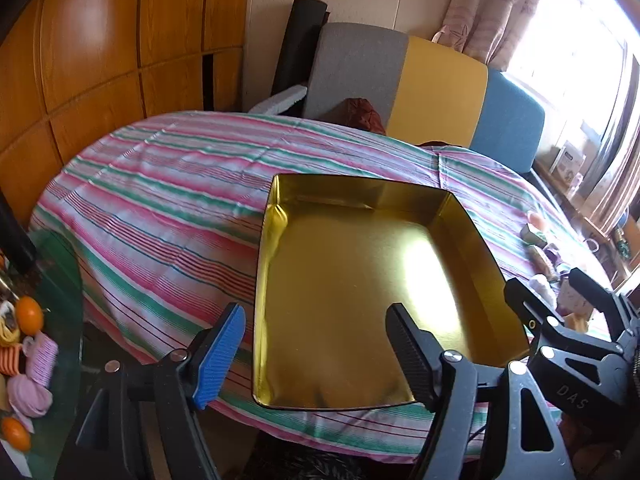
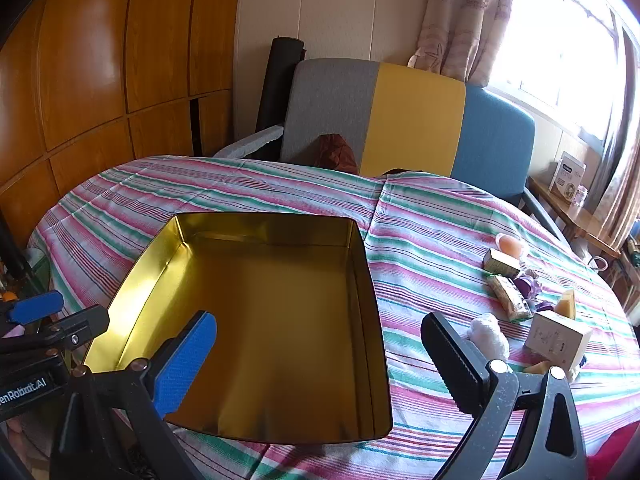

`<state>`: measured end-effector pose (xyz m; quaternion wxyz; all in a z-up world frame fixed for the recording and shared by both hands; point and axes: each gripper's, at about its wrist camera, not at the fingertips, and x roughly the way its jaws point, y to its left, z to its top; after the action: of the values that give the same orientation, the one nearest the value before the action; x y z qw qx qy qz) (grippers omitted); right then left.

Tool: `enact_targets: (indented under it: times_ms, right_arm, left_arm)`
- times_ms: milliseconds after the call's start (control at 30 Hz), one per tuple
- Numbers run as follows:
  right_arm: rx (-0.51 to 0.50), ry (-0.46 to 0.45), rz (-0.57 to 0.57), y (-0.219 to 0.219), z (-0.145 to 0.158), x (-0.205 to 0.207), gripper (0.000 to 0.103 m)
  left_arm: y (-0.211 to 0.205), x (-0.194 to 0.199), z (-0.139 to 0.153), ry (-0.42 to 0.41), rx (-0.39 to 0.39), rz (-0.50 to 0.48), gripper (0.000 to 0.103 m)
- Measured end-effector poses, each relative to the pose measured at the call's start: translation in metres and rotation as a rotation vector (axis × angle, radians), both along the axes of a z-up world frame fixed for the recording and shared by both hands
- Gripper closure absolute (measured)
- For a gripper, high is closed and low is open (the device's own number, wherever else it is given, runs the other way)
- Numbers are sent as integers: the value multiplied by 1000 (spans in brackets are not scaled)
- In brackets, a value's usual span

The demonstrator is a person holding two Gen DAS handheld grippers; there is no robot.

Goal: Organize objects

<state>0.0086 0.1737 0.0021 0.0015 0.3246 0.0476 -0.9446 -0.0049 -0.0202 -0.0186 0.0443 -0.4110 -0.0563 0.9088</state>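
An empty gold tin tray [image 1: 472, 240] [image 2: 362, 280] sits on the striped tablecloth near the front edge. My left gripper [image 1: 316, 348] is open and empty, hovering over the tray's near left corner. My right gripper [image 2: 320, 360] is open and empty, over the tray's near right rim. To the tray's right lie small items: a white fluffy ball [image 2: 489, 336], a white box [image 2: 558, 338], a green-yellow packet [image 2: 510, 294], a small green box [image 2: 500, 262], a peach jelly cup [image 2: 510, 246], a yellow wedge [image 2: 566, 305] and a purple thing [image 2: 528, 282].
A grey, yellow and blue sofa [image 2: 416, 120] stands behind the table. A glass side table [image 1: 60, 344] at the left carries oranges [image 1: 29, 318] and pink items. A wooden shelf with a white carton [image 2: 568, 178] is at the right under the window.
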Motion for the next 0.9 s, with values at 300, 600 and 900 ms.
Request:
enact_targets:
  times_ms: [300, 600, 900]
  right_arm:
    - [-13, -4, -8, 7, -1, 0, 0]
    - [-44, -12, -12, 21, -5, -1, 0]
    - [-74, -2, -39, 41, -2, -2, 0]
  left_arm:
    - [10, 4, 5, 32, -61, -14, 28]
    - [20, 6, 14, 81, -106, -33, 23]
    - [37, 3, 20, 109, -131, -90, 21]
